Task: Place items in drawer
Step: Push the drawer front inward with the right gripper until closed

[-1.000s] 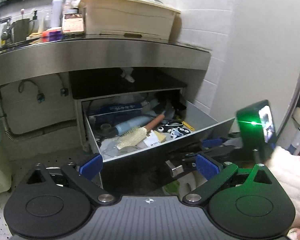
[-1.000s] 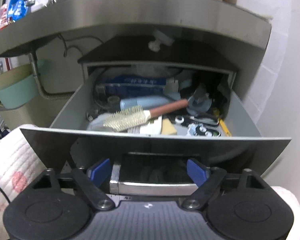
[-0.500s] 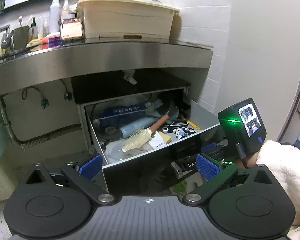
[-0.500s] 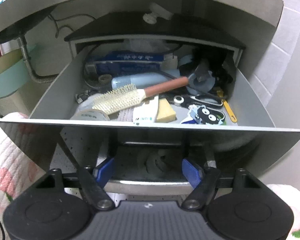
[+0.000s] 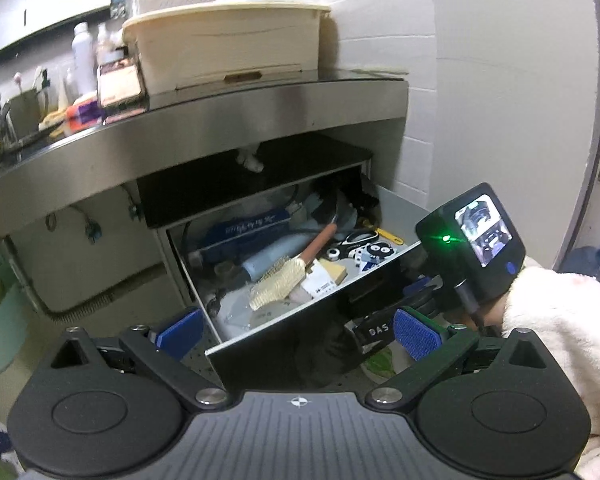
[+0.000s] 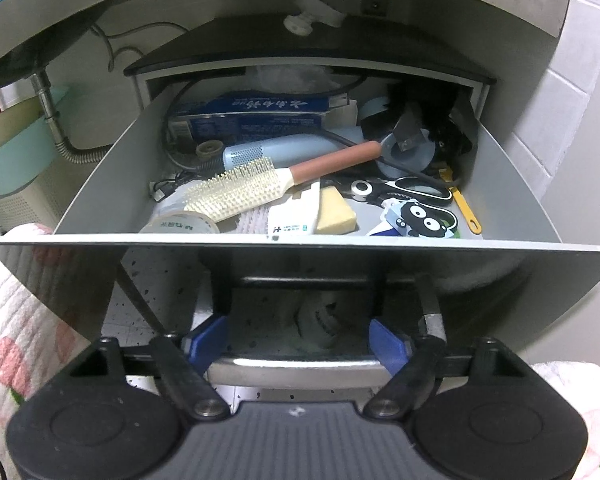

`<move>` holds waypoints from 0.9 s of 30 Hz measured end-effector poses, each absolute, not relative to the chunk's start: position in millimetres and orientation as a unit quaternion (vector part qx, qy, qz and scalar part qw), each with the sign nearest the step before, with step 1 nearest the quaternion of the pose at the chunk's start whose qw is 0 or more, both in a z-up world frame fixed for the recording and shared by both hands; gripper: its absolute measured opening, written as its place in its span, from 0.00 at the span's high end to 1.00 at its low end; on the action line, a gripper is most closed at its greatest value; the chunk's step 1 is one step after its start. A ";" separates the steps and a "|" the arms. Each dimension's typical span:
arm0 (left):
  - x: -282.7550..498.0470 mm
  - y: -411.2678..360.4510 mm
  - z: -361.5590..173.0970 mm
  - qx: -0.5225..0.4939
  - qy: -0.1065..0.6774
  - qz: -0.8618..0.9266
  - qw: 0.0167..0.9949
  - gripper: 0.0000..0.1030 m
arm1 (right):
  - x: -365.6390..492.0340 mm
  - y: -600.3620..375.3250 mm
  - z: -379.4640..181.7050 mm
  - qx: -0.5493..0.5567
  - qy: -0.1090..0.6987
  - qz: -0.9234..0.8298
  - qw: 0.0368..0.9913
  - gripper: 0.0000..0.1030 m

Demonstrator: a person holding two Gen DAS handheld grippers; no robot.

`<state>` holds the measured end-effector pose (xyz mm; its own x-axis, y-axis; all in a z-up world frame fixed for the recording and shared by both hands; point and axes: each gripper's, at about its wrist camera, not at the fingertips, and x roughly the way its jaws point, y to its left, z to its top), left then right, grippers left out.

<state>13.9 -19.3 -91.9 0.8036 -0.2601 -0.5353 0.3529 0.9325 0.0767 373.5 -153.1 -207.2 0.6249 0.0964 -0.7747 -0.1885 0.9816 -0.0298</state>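
Under the steel tabletop (image 5: pixel 260 120), the grey metal drawer (image 6: pixel 112 168) stands pulled out and full, because the right claw (image 6: pixel 300 344), jaws apart, hooks its chrome bar handle (image 6: pixel 296 366), while the left claw (image 5: pixel 296 328) waits apart, empty.

Dim indoor light, dark fisheye corners, glare on the glossy drawer front (image 6: pixel 340 272).

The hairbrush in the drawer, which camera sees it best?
The right wrist view: the hairbrush lies close and whole, bristles and brown handle clear. The left wrist view shows it farther off, smaller and at an angle.
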 end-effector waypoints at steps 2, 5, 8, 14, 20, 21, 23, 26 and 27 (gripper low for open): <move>13.4 -21.3 -90.7 0.086 0.266 -0.167 0.945 0.00 | 373.4 -153.2 -207.0 -0.054 0.426 0.079 0.900 0.23; 13.7 -23.0 -89.4 0.082 0.266 -0.175 0.944 0.00 | 373.1 -153.4 -206.6 -0.054 0.426 0.079 0.900 0.23; 15.4 -22.0 -87.9 0.071 0.270 -0.181 0.943 0.00 | 373.1 -153.3 -208.2 -0.055 0.427 0.079 0.899 0.23; 16.8 -19.2 -83.4 0.050 0.272 -0.186 0.943 0.00 | 380.5 -160.5 -214.0 -0.054 0.436 0.064 0.896 0.00; 18.6 -18.6 -81.7 0.040 0.276 -0.189 0.942 0.00 | 384.6 -163.5 -213.9 -0.053 0.447 0.070 0.890 0.00; 18.9 -18.8 -81.7 0.039 0.276 -0.190 0.941 0.00 | 384.6 -163.7 -213.9 -0.054 0.448 0.070 0.890 0.00; 18.9 -19.1 -80.9 0.038 0.275 -0.192 0.941 0.00 | 384.7 -164.0 -214.1 -0.054 0.448 0.071 0.889 0.00; 18.9 -19.5 -79.9 0.037 0.273 -0.195 0.941 0.00 | 384.9 -164.4 -214.3 -0.055 0.449 0.071 0.889 0.00; 18.9 -19.6 -79.6 0.037 0.273 -0.196 0.941 0.00 | 386.7 -162.9 -214.1 -0.055 0.450 0.071 0.888 0.00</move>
<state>18.9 -19.6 -79.6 0.7739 -0.3488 -0.5286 0.3895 0.9203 -0.0371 386.7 -162.9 -214.1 0.5843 0.0773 -0.8079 -0.1763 0.9838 -0.0333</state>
